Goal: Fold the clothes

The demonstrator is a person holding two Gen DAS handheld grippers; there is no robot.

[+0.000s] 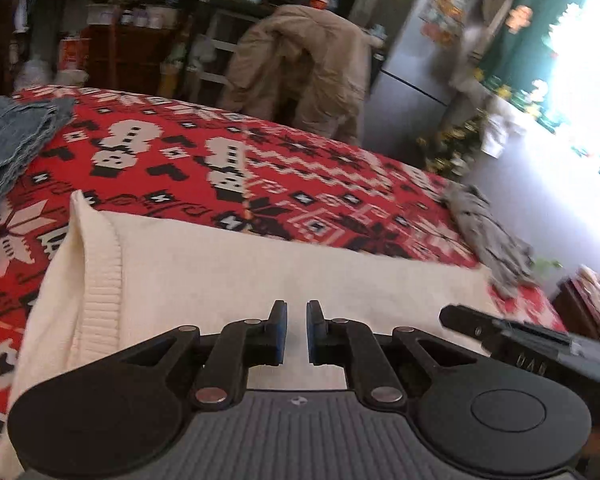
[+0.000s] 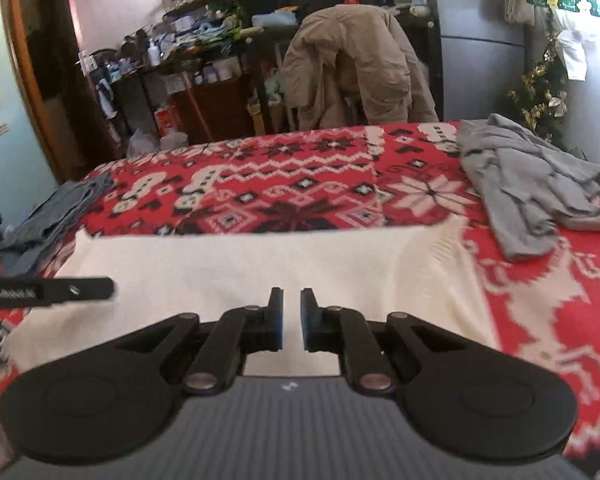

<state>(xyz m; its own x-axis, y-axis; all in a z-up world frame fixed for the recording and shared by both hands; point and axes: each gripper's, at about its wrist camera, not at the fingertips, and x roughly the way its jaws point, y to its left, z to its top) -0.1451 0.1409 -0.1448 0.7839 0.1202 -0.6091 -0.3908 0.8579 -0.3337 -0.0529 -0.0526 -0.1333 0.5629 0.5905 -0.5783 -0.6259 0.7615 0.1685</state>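
Counted, garments on the bed: three, one cream sweater (image 2: 240,268), one grey garment (image 2: 528,184), one denim piece (image 1: 12,136).
Cream sweater: spread flat across the near part of the red patterned blanket (image 1: 228,176); ribbed hem at its left end.
Grey garment: crumpled on the blanket, right of the sweater, touching its corner.
Denim piece: left of the sweater, at the bed's far left edge.
Left gripper (image 1: 296,330): fingers nearly together, a narrow gap, nothing pinched, above the sweater.
Right gripper (image 2: 291,318): the same, fingers almost closed on nothing, over the sweater.
Beyond the bed: one tan coat (image 2: 356,64) draped over a chair, cluttered shelves (image 2: 196,36), one fridge (image 1: 428,52).
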